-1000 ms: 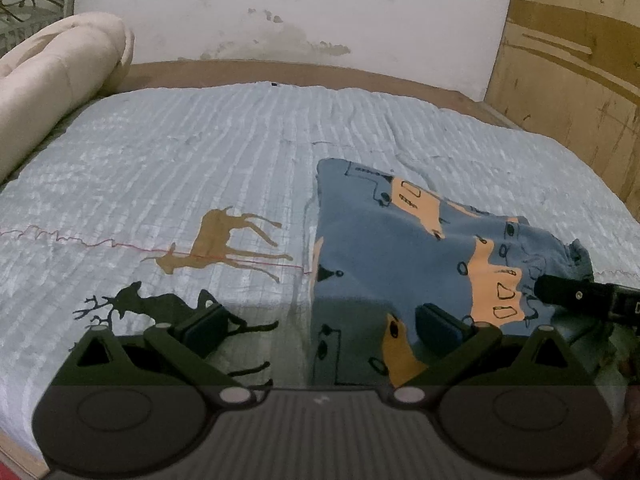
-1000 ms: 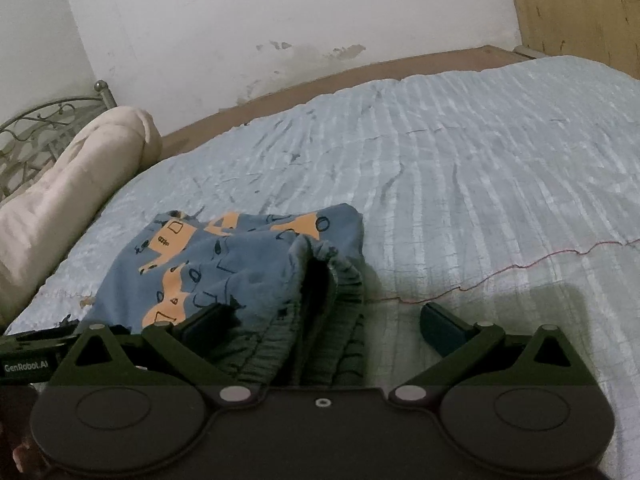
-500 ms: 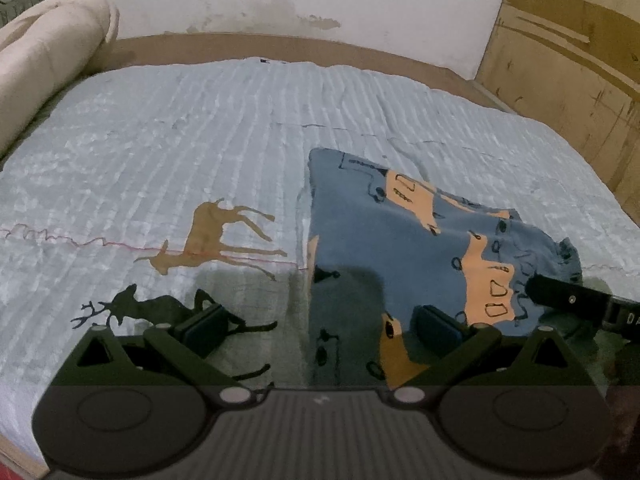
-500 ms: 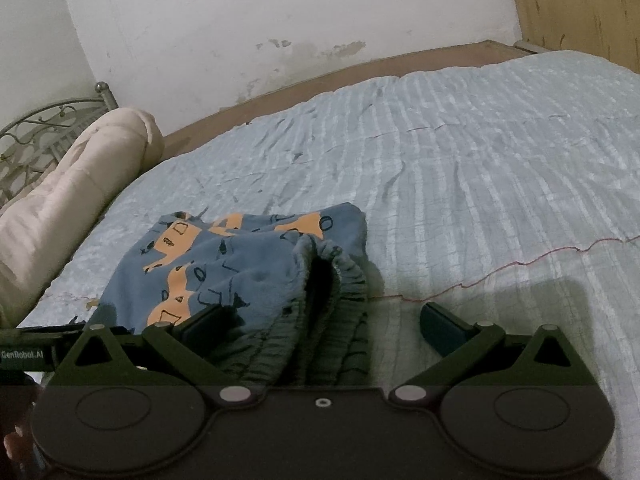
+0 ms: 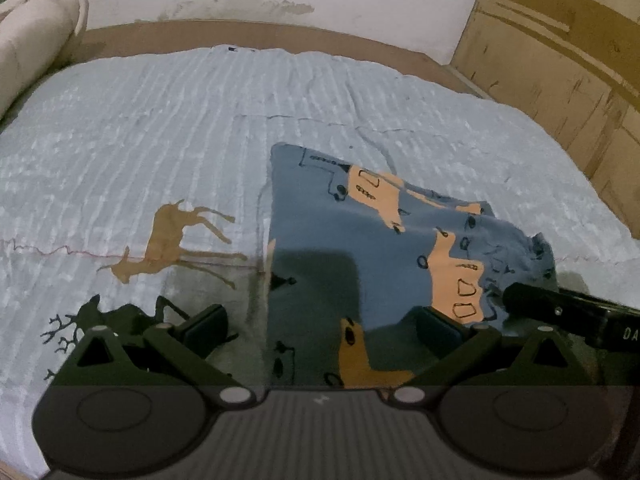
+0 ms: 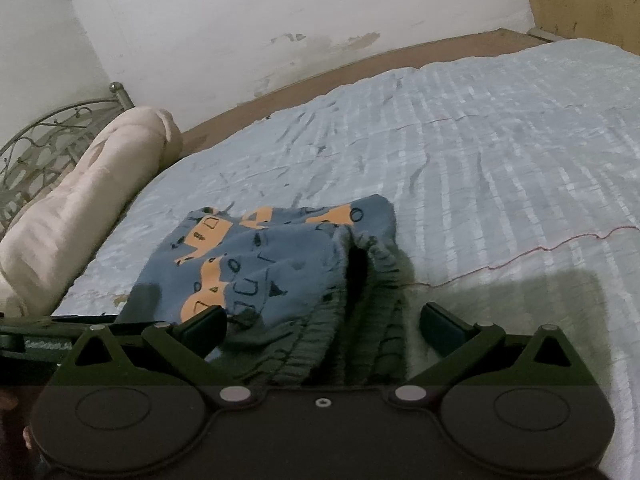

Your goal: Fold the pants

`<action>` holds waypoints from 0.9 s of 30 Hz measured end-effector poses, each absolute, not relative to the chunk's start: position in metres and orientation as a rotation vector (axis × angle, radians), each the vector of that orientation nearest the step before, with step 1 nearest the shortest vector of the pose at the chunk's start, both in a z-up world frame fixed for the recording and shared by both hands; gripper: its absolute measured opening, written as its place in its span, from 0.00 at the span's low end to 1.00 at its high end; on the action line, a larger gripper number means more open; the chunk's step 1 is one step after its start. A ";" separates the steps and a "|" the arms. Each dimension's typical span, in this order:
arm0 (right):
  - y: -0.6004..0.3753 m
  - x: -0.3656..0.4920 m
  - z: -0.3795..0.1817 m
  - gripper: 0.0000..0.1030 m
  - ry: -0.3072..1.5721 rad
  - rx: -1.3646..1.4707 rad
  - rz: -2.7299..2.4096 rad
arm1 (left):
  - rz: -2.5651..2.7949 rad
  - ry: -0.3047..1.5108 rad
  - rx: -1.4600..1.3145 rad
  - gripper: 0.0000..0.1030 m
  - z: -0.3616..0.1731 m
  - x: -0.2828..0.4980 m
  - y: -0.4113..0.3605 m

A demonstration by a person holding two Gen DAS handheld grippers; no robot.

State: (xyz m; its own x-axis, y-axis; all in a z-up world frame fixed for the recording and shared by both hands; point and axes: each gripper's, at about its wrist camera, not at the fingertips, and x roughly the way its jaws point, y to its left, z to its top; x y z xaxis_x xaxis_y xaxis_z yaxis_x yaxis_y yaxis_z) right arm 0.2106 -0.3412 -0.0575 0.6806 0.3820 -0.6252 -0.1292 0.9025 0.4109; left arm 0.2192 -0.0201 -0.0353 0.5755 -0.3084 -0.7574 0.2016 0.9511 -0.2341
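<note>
Pants (image 5: 360, 240) folded on bedspread (image 5: 140, 140), near edge hidden | left tool (image 5: 320, 328) agape | right tool (image 6: 324, 328) agape

Pants (image 5: 352, 220) soft matt knit cloth w/ ribbed waistband; bedspread (image 5: 160, 140) crinkled matt cloth; claws (image 5: 320, 330) matt dark plastic; headboard (image 6: 44, 136) metal scrollwork; wall (image 6: 240, 20) rough, flaking.

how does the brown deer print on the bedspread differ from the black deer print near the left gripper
The brown deer print is tan and lies farther up the pale blue bedspread, fully in view. The black deer print is a dark silhouette with visible antlers, nearer the open left gripper, whose finger partly hides it. Both are flat deer silhouettes left of the blue pants.
</note>
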 end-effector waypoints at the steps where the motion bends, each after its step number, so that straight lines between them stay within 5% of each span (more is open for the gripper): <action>1: -0.342 0.210 -0.057 0.99 0.773 0.368 0.302 | -0.304 0.910 -0.132 0.99 -0.035 0.220 -0.019; 14: -0.362 0.204 -0.062 0.75 0.766 0.484 0.295 | -0.326 0.917 -0.143 0.80 -0.029 0.219 -0.020; 20: -0.366 0.203 -0.062 0.55 0.777 0.497 0.274 | -0.330 0.917 -0.163 0.67 -0.029 0.219 -0.017; 27: -0.364 0.198 -0.060 0.44 0.761 0.515 0.277 | -0.313 0.906 -0.162 0.51 -0.026 0.216 -0.013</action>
State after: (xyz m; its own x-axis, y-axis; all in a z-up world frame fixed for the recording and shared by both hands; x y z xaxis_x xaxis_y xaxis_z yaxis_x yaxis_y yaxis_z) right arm 0.1976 -0.3642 -0.0597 0.6968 0.4174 -0.5832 -0.0549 0.8419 0.5369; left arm 0.2155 -0.0128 -0.0257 0.5757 -0.3337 -0.7465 0.1979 0.9426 -0.2688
